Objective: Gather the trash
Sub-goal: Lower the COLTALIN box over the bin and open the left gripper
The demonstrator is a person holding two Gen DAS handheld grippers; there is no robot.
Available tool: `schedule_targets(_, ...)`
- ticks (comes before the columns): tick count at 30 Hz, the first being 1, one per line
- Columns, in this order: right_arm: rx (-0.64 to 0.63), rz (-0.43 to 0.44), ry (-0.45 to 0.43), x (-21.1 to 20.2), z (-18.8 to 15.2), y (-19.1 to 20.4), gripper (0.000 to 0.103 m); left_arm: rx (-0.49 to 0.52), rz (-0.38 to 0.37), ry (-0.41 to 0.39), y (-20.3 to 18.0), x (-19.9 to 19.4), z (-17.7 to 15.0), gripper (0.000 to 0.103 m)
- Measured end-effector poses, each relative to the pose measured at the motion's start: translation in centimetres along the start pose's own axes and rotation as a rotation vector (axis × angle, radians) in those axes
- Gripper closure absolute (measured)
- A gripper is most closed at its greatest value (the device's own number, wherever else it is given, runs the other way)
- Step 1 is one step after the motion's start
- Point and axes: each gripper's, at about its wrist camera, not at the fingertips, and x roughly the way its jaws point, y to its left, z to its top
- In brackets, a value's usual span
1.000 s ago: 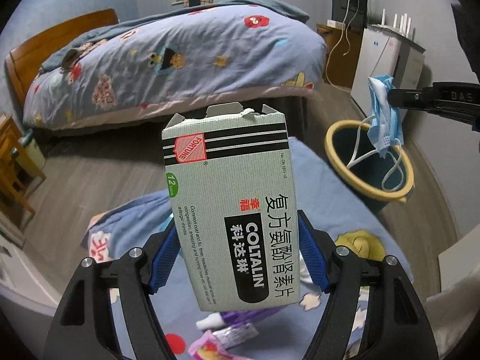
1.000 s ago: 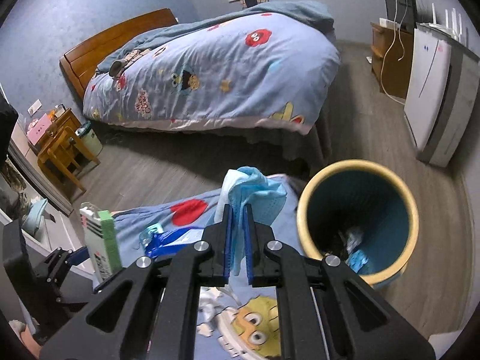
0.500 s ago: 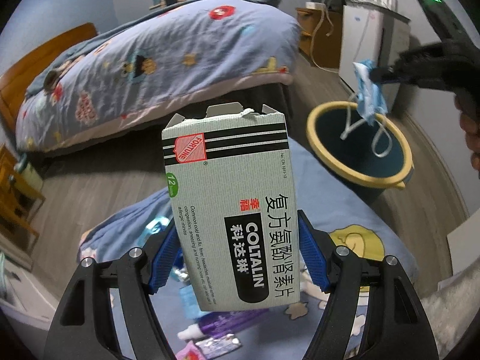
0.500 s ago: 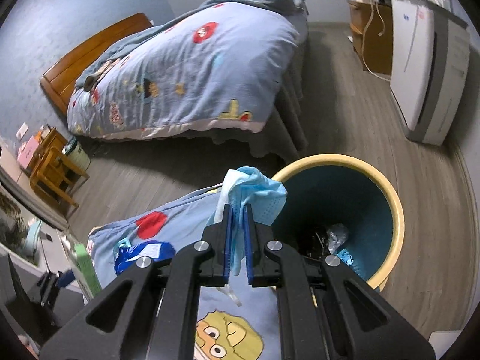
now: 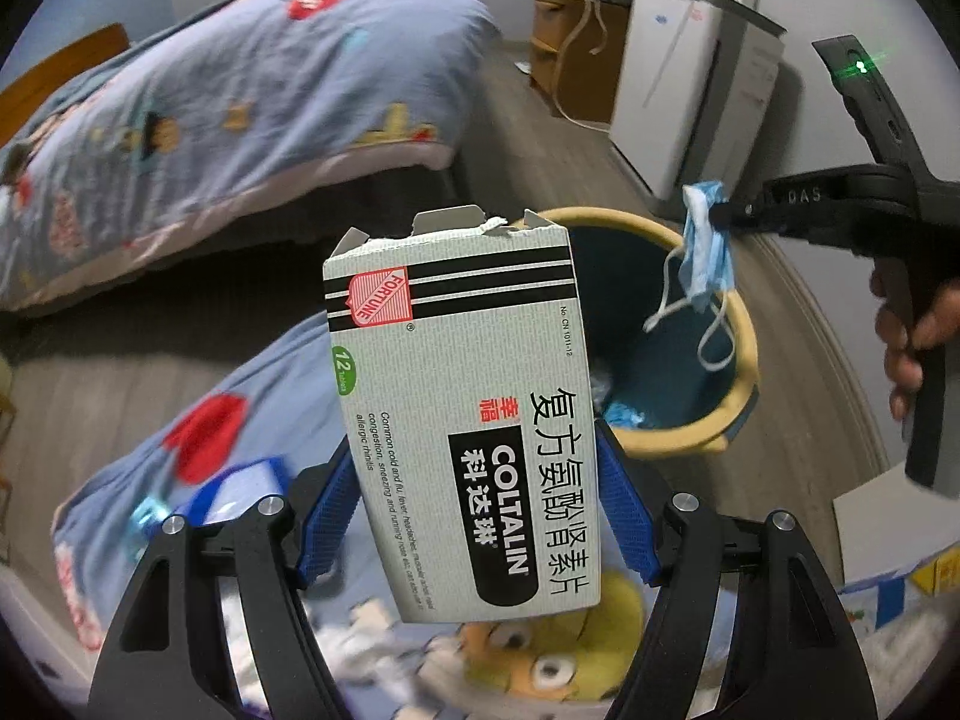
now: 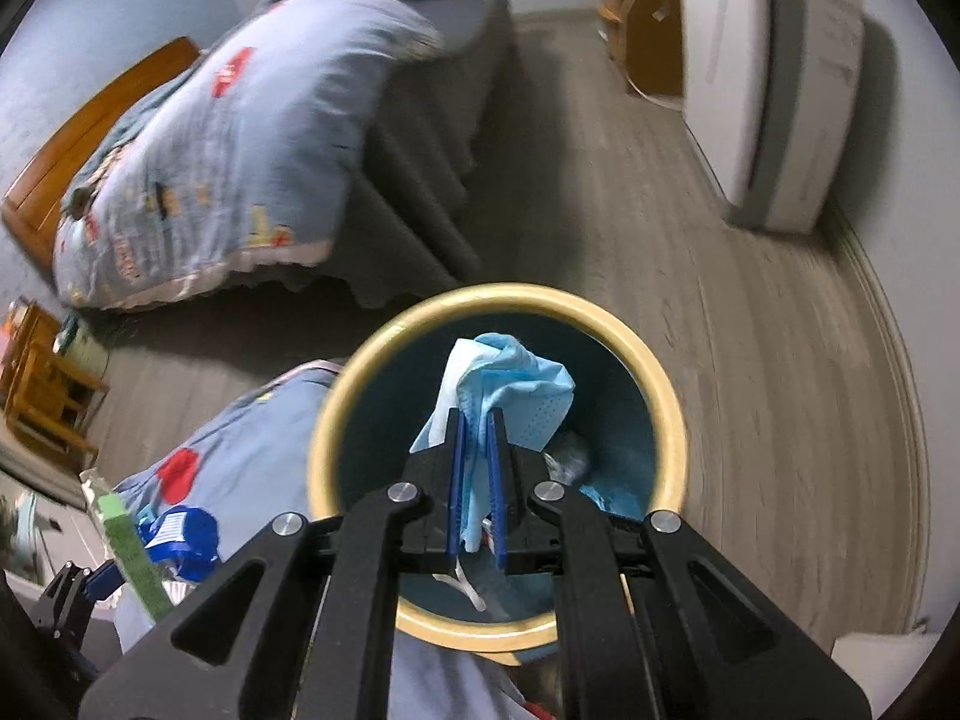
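Left gripper (image 5: pixel 477 510): closed on the medicine box (image 5: pixel 462 408); the blue pads (image 5: pixel 621 513) press both side faces of its lower part.
Medicine box: upright, torn flap uppermost, held in the air above the patterned blanket (image 5: pixel 252 402), just left of the bin.
Blanket items: a blue packet (image 6: pixel 180 534) lies near the blanket's left edge, blurred.
Trash bin (image 6: pixel 666 402): round, yellow rim, dark teal inside; stands on the wood floor (image 6: pixel 750 330) at the blanket's right edge; crumpled blue and white trash lies at its bottom.
Face mask (image 6: pixel 510 402): blue, crumpled, hanging over the bin opening; white ear loops (image 5: pixel 714 336) dangle below it.
Right gripper (image 6: pixel 474 474): clamped shut on the face mask, positioned directly above the bin mouth.
Background: bed (image 5: pixel 228 90) far left, white appliance (image 6: pixel 780 78) along the right wall.
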Motion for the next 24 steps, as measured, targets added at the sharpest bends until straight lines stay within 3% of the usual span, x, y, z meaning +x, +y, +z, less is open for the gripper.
schedule_targets(7,0.093,0.010,0.011,0.8,0.0,-2.6,0.096,0.043,-0.025,0.035,-2.9,4.5,3.9,0.029)
schedule_targets(11,0.113,0.029,-0.013,0.8,0.4,-2.9,0.093,0.064,-0.037,-0.017,-4.1,5.0,6.5,0.029)
schedule_targets(12,0.122,0.032,-0.022,0.7,0.5,-3.1,0.086,0.065,-0.040,-0.036,-4.3,5.0,7.1,0.026)
schedule_targets(15,0.160,0.036,-0.044,0.3,0.6,-3.8,0.051,0.070,-0.048,-0.081,-4.6,4.7,8.1,0.018)
schedule_targets(20,0.198,0.037,-0.074,-0.2,0.8,-4.8,0.031,0.056,-0.050,-0.078,-4.5,5.1,8.3,0.013)
schedule_targets(24,0.201,0.037,-0.090,-0.5,0.9,-4.4,0.007,0.058,-0.033,-0.066,-4.2,5.1,7.3,0.012)
